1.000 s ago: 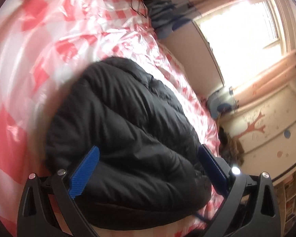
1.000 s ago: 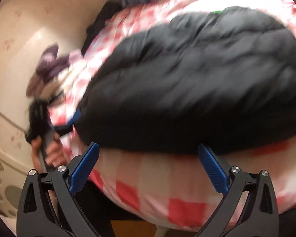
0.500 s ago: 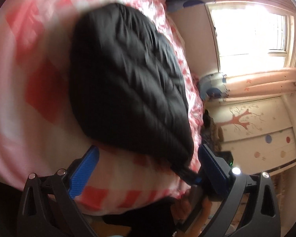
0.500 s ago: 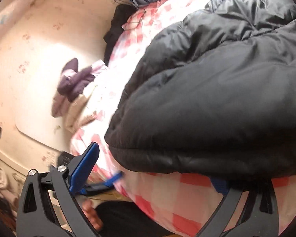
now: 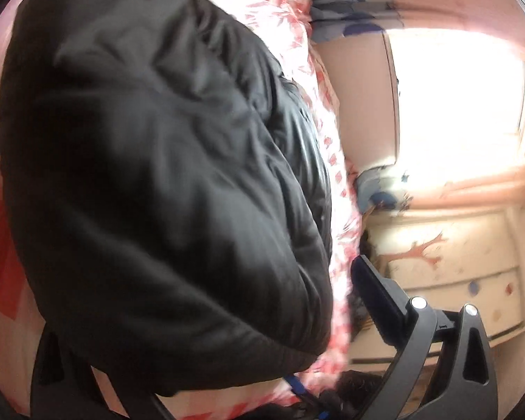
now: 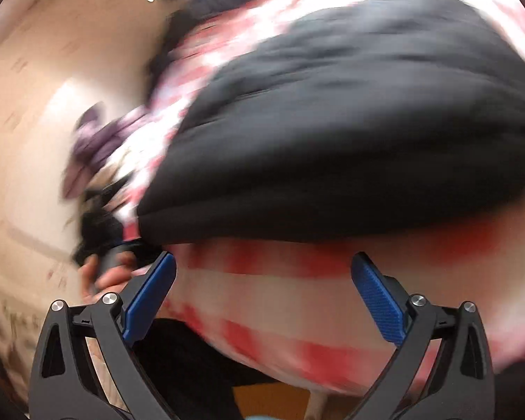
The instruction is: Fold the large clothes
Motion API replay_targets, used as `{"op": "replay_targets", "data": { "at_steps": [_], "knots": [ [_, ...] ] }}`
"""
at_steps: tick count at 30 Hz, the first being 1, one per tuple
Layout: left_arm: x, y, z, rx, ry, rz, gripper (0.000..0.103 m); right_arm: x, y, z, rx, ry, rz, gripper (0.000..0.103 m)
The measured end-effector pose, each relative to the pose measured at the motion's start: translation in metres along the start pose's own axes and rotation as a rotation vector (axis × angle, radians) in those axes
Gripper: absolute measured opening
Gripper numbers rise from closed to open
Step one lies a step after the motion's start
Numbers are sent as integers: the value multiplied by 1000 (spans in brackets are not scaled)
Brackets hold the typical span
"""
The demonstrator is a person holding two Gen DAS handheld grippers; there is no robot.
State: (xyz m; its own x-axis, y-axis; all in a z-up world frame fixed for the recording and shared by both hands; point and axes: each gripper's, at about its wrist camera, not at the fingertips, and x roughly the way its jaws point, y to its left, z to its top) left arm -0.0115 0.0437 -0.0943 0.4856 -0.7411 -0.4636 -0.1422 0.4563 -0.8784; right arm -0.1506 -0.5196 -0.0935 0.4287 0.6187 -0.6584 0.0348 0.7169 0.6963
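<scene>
Both grippers are near the front edge of the bed. In the right wrist view the right gripper (image 6: 262, 301) has its two blue-padded fingers (image 6: 378, 301) spread wide, with nothing between them; it hovers in front of the bed's edge, below the jacket. In the left wrist view the left gripper (image 5: 206, 318) is mostly covered by the black padded jacket (image 5: 157, 182): only its right finger (image 5: 374, 297) shows, free beside the cloth, and the left finger is hidden under the jacket. So I cannot tell if it is open or pinching the cloth.

Around the jacket, the bed carries a red and white checked cover (image 5: 318, 98), which looks shiny like plastic. At the left of the right wrist view a hand (image 6: 105, 273) holds the other black gripper by its handle, close to the near left corner of the bed. Beyond it lies a purple garment (image 6: 94, 140), blurred. In the left wrist view a bright window (image 5: 455, 98) stands on the far wall, with a pink curtain (image 5: 490, 189) under it and a wall sticker of a red tree (image 5: 420, 252).

The jacket lies on the cover, bunched in a thick rounded heap near the front edge. Its surface is puffy, quilted, and wrinkled. Both views are blurred by motion.
</scene>
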Motion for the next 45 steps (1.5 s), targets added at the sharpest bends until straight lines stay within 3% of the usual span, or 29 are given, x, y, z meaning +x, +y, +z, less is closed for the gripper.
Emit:
{"op": "replay_targets", "data": {
  "at_steps": [3,7,8,11,12,16,23,27,31,32,35,36,39,42,45],
  "knots": [
    [4,-3,0,29,19,37,96,-26,-59,15,213,-33,-13,97],
    [4,13,2,-8,24,26,96,-31,-82,42,264,-51,-35,97],
    [2,19,1,-19,20,28,96,-32,-86,46,289,-63,-4,97],
    [-2,33,2,-22,12,34,96,-51,-89,53,321,-200,205,97],
    [-4,37,3,-21,9,32,96,-53,-89,53,320,-213,220,97],
    [-5,42,2,-45,-2,-6,96,-35,-108,54,355,-117,77,97],
    [-3,46,2,-67,-25,-33,96,-25,-113,63,372,-80,69,97],
    [-2,50,1,-85,-38,-59,96,-37,-110,67,338,-132,114,97],
    [0,52,0,-86,-37,-61,95,-22,-115,74,367,-68,151,97],
    [0,53,-1,-88,-41,-64,90,-20,-118,75,385,-65,174,93],
    [3,57,4,-87,-47,-66,60,-20,-127,77,429,-82,193,43],
    [4,60,5,-87,-45,-71,52,-19,-129,76,433,-82,207,34],
    [4,51,3,-12,-52,-36,31,-24,-110,80,310,-103,134,23],
    [-2,29,-3,133,-86,29,18,-41,-79,84,176,-165,61,19],
    [-16,5,-16,269,-120,25,14,-63,-54,83,92,-207,47,19]
  ]
}}
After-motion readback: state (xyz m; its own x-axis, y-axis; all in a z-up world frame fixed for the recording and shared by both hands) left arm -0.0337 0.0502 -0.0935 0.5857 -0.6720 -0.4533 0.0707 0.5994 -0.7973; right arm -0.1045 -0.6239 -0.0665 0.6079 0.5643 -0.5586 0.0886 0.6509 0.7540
